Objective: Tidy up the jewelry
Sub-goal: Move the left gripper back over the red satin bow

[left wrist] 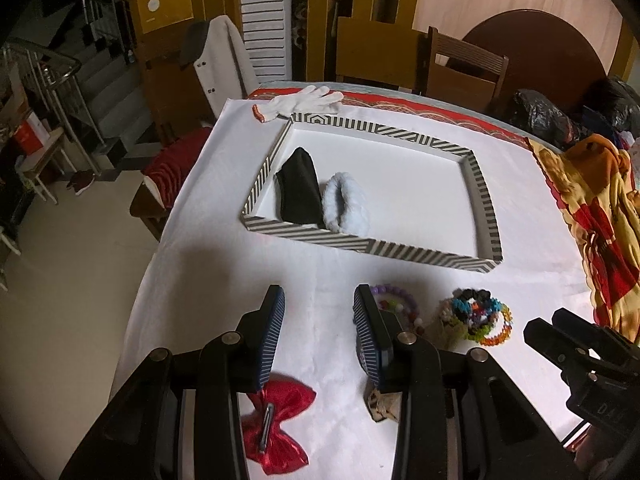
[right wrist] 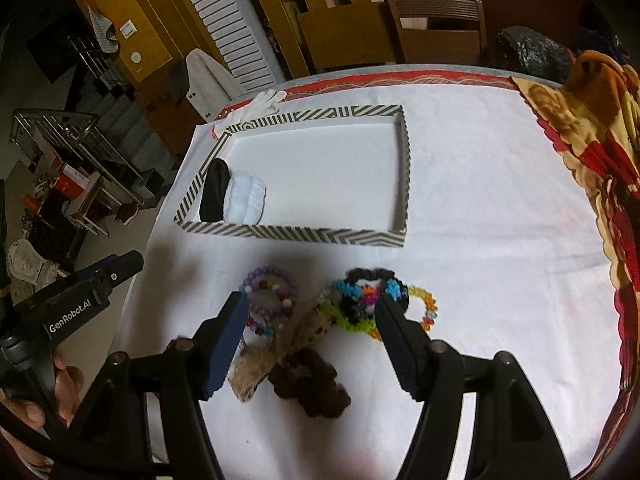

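The left gripper hangs with jaws parted and nothing between them — only bare white tablecloth. A shiny red fabric bow lies near its left finger, partly hidden by it. The right gripper also stands wide, over a heap of small accessories: purple bead bracelets just inside its left finger, multicoloured bead bracelets by its right finger, and a brown fuzzy scrunchie nearer. Farther off, the striped shallow cardboard tray holds a black fabric piece and a white fluffy band at its left end. What the tan spotted item under the beads is cannot be made out.
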Demonstrator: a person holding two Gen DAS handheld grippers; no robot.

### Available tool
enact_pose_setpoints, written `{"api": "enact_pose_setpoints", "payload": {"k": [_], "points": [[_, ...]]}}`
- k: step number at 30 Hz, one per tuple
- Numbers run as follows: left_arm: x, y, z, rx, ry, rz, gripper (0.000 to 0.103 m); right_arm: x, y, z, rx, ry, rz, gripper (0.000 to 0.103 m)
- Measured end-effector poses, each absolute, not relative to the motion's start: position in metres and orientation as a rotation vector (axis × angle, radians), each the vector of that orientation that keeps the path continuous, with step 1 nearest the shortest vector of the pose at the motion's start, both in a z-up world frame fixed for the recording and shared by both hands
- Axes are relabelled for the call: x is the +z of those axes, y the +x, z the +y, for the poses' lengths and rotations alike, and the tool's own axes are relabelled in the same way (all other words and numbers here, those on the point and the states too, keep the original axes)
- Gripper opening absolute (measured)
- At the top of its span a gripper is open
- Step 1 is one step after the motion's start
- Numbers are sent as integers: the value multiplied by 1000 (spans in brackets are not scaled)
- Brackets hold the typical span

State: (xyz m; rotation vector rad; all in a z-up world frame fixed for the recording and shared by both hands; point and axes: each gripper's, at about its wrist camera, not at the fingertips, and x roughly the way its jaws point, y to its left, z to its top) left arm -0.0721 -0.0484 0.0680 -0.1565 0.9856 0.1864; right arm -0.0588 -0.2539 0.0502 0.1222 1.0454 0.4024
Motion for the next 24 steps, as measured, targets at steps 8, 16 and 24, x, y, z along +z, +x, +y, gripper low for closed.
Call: {"api": "enact_pose_setpoints", "payload": {"k": [8, 16, 24], "points": [[70, -92, -57, 197, -166, 978, 27, 57, -79, -261, 418, 105, 1035, 70], [72, -100, -65, 193, -173, 976, 27, 65, -92, -265, 427, 72, 1017, 71], [70, -102, -72, 184, -168, 984, 27, 67, -96, -273, 421, 71, 1017, 72]]}}
